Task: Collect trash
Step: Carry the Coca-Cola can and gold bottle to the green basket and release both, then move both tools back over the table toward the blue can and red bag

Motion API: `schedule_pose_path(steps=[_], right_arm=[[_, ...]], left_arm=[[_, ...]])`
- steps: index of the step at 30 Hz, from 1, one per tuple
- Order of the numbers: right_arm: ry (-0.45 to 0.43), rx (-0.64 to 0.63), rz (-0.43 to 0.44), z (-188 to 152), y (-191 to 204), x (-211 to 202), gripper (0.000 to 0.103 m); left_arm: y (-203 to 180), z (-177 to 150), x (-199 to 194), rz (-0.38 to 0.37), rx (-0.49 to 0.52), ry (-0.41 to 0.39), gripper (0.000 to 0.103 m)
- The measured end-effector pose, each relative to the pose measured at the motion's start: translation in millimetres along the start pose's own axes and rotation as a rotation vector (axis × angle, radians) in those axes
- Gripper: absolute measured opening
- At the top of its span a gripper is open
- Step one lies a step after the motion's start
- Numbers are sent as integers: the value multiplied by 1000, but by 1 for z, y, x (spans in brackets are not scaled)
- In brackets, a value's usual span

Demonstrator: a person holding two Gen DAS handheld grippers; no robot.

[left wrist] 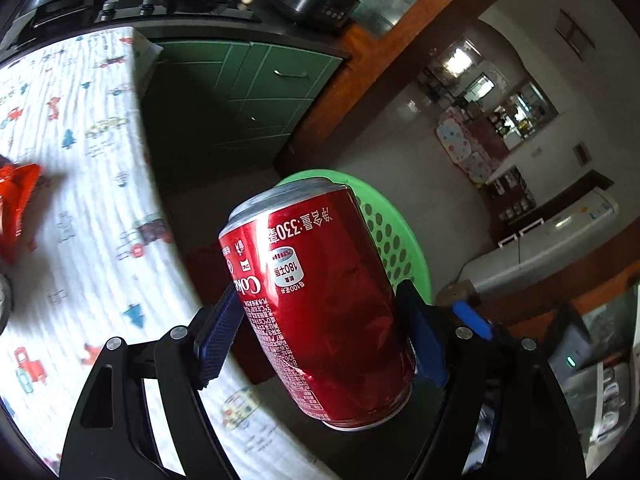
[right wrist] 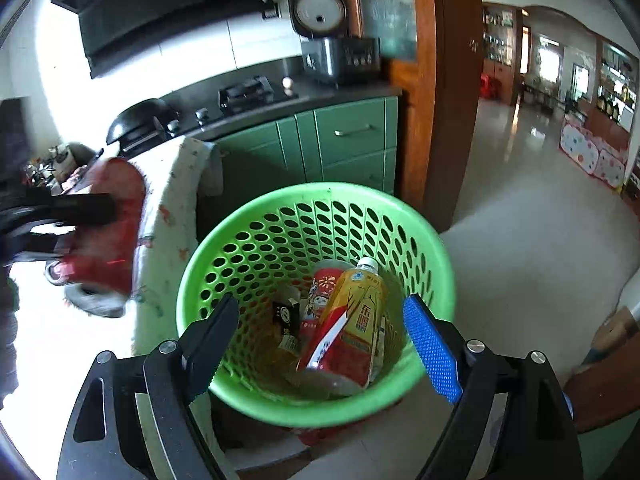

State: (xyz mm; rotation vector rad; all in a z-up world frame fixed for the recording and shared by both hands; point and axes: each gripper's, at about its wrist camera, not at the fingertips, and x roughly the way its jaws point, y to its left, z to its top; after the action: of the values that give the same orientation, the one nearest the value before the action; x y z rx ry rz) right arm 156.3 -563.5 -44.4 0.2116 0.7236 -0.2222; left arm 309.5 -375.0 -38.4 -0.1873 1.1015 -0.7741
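Left claw (left wrist: pixel 320 336): clamped on a red cola can (left wrist: pixel 316 304), tilted, carried past the edge of the worktop (left wrist: pixel 80 184) with its vehicle-print cloth. Right claw (right wrist: pixel 324 344): spread wide, nothing between the pads, over the green perforated waste basket (right wrist: pixel 424 236) on the floor. Basket contents: yellow tea bottle (right wrist: pixel 352 320), red can (right wrist: pixel 324 284), small black carton (right wrist: pixel 286 314). Worktop's left edge: red wrapper (left wrist: pixel 18 196).

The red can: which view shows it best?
The left wrist view: the red can is sharp and close between the left gripper's fingers. In the right wrist view it is blurred at the left edge.
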Motion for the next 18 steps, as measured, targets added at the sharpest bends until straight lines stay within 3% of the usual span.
schedule_pose_path(steps=[9,18], right_arm=[[-17,15,56,-22,2,-27,82],[0,17,56,-32,3,-30,82]], left_arm=[[-8,6,63,3,12,73,77],[-2,0,64,-16,8,71,82]])
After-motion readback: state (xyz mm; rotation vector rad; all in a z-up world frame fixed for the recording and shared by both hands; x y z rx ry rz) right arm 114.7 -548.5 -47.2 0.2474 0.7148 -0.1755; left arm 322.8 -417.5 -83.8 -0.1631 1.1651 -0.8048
